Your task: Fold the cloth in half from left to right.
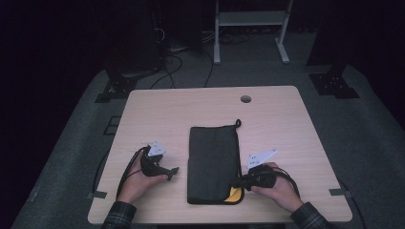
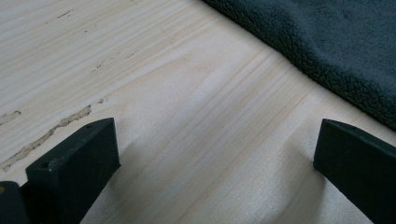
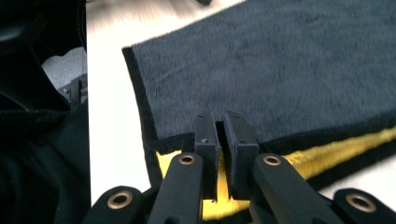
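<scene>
A dark folded towel point(image 1: 212, 157) lies lengthwise on the middle of the wooden table point(image 1: 277, 114). Its near right corner is turned up, and a yellow underside point(image 1: 233, 194) shows there. My right gripper point(image 1: 237, 182) is at that corner. In the right gripper view the jaws point(image 3: 223, 126) are shut on the towel's dark edge point(image 3: 280, 70), with the yellow layer point(image 3: 336, 149) just beneath. My left gripper point(image 1: 173, 172) rests on bare wood left of the towel. Its jaws point(image 2: 215, 140) stand open with nothing between them, and the towel's edge point(image 2: 336, 42) lies beyond them.
A small hanging loop point(image 1: 237, 123) sticks out at the towel's far right corner. A round cable hole point(image 1: 245, 99) sits near the table's far edge. Behind the table, cables point(image 1: 172, 62) and a white metal frame point(image 1: 250, 28) stand on the grey floor.
</scene>
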`<state>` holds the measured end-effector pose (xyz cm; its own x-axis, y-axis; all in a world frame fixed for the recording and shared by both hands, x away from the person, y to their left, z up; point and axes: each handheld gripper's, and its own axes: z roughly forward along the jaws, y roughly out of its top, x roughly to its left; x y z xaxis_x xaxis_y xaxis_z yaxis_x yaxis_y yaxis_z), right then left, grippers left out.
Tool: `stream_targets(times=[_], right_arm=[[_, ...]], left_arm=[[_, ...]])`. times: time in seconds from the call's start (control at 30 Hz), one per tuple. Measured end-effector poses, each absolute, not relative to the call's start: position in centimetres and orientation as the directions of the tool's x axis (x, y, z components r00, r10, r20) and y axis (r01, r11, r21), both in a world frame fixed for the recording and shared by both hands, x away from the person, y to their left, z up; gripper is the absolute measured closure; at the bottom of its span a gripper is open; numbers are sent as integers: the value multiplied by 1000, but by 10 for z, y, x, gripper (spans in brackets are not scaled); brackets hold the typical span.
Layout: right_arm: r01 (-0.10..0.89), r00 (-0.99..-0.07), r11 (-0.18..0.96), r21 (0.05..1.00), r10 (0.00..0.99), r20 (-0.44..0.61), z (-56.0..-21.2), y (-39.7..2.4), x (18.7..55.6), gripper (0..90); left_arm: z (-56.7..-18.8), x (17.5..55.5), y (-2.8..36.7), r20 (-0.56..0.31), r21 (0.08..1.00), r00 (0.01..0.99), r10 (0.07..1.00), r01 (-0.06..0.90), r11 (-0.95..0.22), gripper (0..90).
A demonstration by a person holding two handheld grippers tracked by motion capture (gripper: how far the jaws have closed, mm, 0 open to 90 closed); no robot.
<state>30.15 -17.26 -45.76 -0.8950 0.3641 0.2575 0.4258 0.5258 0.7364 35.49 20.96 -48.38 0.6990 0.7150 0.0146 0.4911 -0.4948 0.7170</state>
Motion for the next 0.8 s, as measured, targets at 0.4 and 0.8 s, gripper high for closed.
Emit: stream_targets(times=[0.4,0.8], right_arm=[[419,-902,581,697,355,246,-469,-186,291,734],[430,-896,613,663,380,230,-473,-214,274,716]], left_arm=[[-484,355,210,15,717,699,715,491,-495,0],[-484,354,210,17,717,700,714,489,-497,0]])
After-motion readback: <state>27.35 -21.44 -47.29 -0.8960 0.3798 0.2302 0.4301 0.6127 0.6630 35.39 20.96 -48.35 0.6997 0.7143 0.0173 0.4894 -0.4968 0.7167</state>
